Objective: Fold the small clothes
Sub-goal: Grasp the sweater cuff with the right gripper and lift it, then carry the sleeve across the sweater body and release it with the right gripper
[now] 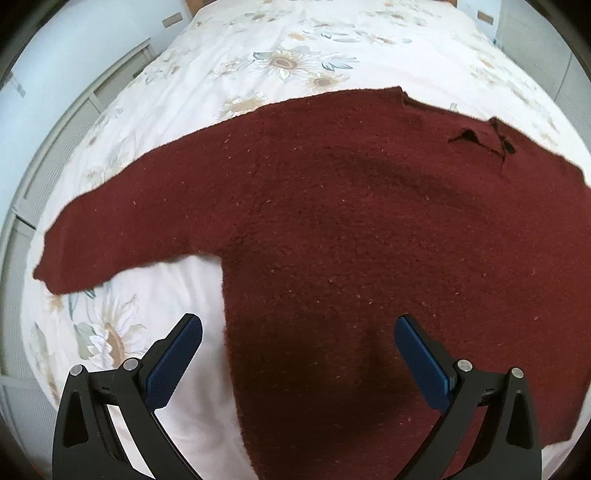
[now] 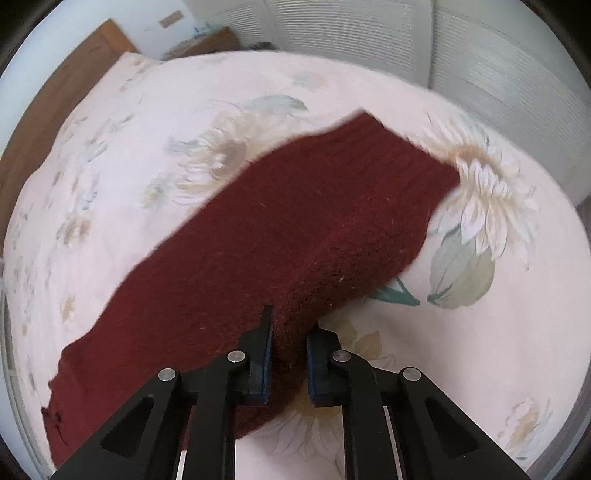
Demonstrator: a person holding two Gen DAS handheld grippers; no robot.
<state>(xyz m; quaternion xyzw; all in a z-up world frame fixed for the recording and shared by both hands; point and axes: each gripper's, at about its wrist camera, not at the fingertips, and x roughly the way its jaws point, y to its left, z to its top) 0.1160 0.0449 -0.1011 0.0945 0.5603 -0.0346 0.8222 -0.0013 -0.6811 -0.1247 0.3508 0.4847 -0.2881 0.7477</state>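
A dark red knitted sweater (image 1: 332,221) lies spread on a floral bedsheet (image 1: 288,51). Its left sleeve (image 1: 122,229) stretches out to the left, and the neckline (image 1: 480,136) is at the far right. My left gripper (image 1: 298,328) is open and empty, its blue pads (image 1: 173,362) hovering over the sweater's lower body and side edge. In the right wrist view, my right gripper (image 2: 290,339) is shut on the sweater's other sleeve (image 2: 314,221), pinching a fold of it; the ribbed cuff (image 2: 399,147) extends away over the sheet.
The bed (image 2: 147,122) fills both views. A wooden headboard (image 2: 55,96) is at the left in the right wrist view. White louvred closet doors (image 2: 406,33) stand behind the bed, and a grey rail (image 1: 55,155) runs along the bed's left side.
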